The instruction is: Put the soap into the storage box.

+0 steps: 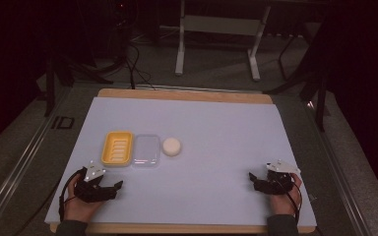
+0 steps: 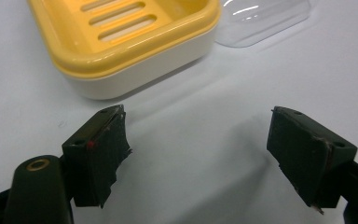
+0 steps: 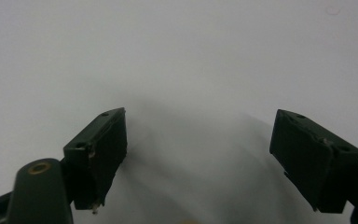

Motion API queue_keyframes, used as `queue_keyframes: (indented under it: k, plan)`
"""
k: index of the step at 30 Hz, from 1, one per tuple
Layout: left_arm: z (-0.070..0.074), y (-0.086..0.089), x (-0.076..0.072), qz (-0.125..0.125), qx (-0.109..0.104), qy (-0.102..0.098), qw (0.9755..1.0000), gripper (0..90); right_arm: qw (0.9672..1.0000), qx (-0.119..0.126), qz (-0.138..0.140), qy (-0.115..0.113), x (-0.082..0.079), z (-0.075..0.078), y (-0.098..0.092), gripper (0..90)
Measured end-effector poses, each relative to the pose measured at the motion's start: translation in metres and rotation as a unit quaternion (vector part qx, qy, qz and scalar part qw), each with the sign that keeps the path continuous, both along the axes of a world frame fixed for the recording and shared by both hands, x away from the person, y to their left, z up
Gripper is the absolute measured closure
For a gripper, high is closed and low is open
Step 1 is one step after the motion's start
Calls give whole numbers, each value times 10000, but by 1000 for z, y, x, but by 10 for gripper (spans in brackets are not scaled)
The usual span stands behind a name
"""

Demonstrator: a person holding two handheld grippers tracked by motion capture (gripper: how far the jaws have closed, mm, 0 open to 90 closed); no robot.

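Note:
A yellow soap dish (image 1: 117,147) with a slotted floor sits left of centre on the white table cover (image 1: 216,123). Beside it on its right lies a clear plastic lid (image 1: 145,150), and right of that a round white soap bar (image 1: 172,146). My left gripper (image 1: 114,189) rests near the front left edge, just short of the dish, jaws apart with nothing between them. In the left gripper view the soap dish (image 2: 126,42) and the lid (image 2: 261,18) lie close ahead of the gripper (image 2: 198,158). My right gripper (image 1: 255,181) rests at the front right, open over bare cover (image 3: 198,158).
The white cover lies on a wooden tabletop (image 1: 187,93) whose edge shows at the back. Beyond the table, metal desk legs (image 1: 179,49) and cables stand on a dark floor. Grey rails (image 1: 24,157) run along both sides.

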State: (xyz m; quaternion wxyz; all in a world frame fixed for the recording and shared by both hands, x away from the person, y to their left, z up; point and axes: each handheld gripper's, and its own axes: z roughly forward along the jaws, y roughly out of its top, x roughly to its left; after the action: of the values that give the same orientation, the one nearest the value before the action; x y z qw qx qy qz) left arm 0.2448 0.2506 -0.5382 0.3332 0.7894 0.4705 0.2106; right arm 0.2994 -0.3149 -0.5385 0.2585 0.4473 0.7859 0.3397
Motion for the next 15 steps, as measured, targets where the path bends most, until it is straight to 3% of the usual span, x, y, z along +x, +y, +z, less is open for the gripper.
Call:
queue_keyframes:
  k: [6,11,15]
  plan:
    - [5,-7,0,-169,12,-9,9999,206,9993,197,165,-263,-6,2,-3,187]
    - [9,-12,2,-332,-10,-3,9994,209,9995,126,204,-196,-5,1,-1,224]
    - [14,-14,3,-484,50,7,9988,210,9994,158,196,-239,-6,1,-2,187]
